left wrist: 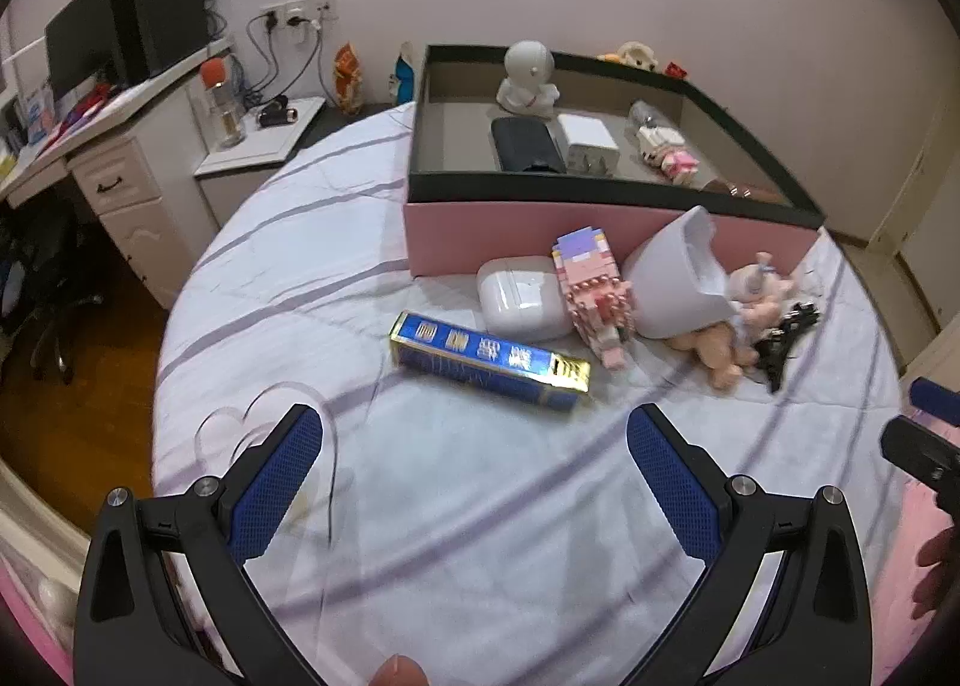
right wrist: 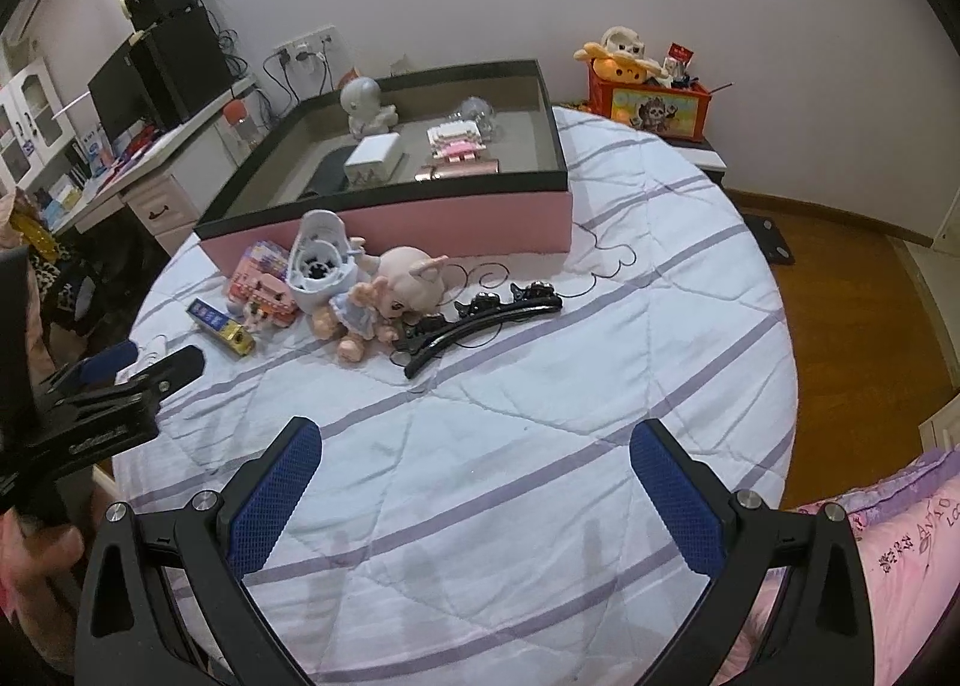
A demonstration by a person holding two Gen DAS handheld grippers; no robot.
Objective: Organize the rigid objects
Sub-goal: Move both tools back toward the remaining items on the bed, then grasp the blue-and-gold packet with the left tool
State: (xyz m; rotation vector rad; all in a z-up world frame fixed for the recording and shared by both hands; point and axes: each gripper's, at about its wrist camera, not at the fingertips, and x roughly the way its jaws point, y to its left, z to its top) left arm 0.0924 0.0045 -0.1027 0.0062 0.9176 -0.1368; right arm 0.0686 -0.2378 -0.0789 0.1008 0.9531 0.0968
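A pink box with a black rim [left wrist: 600, 233] [right wrist: 420, 221] stands on the bed and holds a white figurine [left wrist: 528, 77], a dark case [left wrist: 525, 143], a white charger [left wrist: 588, 140] and a small block figure [left wrist: 666, 152]. In front of it lie a blue and gold box [left wrist: 489, 359] [right wrist: 219, 326], a white earbud case [left wrist: 522, 296], a pink block figure [left wrist: 594, 290] [right wrist: 264, 284], a white cup-shaped thing [left wrist: 678, 278] [right wrist: 318, 260], a plush doll [right wrist: 390, 296] and black hair clips [right wrist: 480, 320]. My left gripper [left wrist: 474, 446] is open and empty, short of the blue box. My right gripper [right wrist: 474, 446] is open and empty over bare bedding.
The bed's striped white quilt [right wrist: 540, 416] drops off to a wooden floor at left [left wrist: 72, 404] and right [right wrist: 852, 296]. A desk with a monitor [left wrist: 90, 50] and a nightstand [left wrist: 264, 140] stand at left. A toy box [right wrist: 651, 98] sits at the far right. A pink pillow [right wrist: 900, 566] lies near right.
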